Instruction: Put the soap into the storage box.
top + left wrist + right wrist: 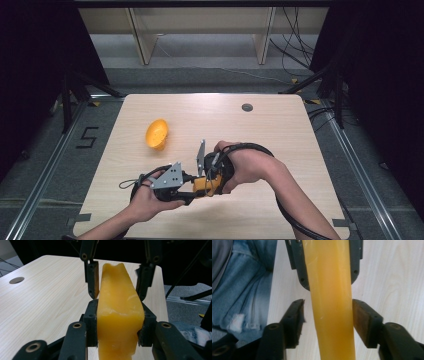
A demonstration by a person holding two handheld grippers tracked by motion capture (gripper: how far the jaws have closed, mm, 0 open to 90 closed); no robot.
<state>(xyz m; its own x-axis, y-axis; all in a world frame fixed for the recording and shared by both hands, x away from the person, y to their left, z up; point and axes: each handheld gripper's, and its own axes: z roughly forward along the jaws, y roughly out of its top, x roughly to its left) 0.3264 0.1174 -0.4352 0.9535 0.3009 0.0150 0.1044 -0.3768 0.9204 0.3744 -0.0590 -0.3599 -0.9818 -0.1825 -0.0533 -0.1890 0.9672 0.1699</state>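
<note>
A long yellow-orange waxy piece (120, 315) is held just above the table near its front middle (202, 185). My left gripper (118, 322) is shut on one end of it, jaws pressed to both sides (192, 188). My right gripper (328, 317) is open and straddles the same piece (332, 302) from the opposite end. Its right jaw lies against the piece and a narrow gap shows at its left jaw. In the high view the right gripper (212, 181) meets the left one head-on. An orange bowl-like shell (157, 134) lies tipped on the table, apart to the far left.
The light wood table (280, 135) has a round cable hole (247, 107) near its far edge. Cables trail from both grippers. The person's jeans (244, 290) are beyond the near table edge. Wooden shelving and loose cables stand behind the table.
</note>
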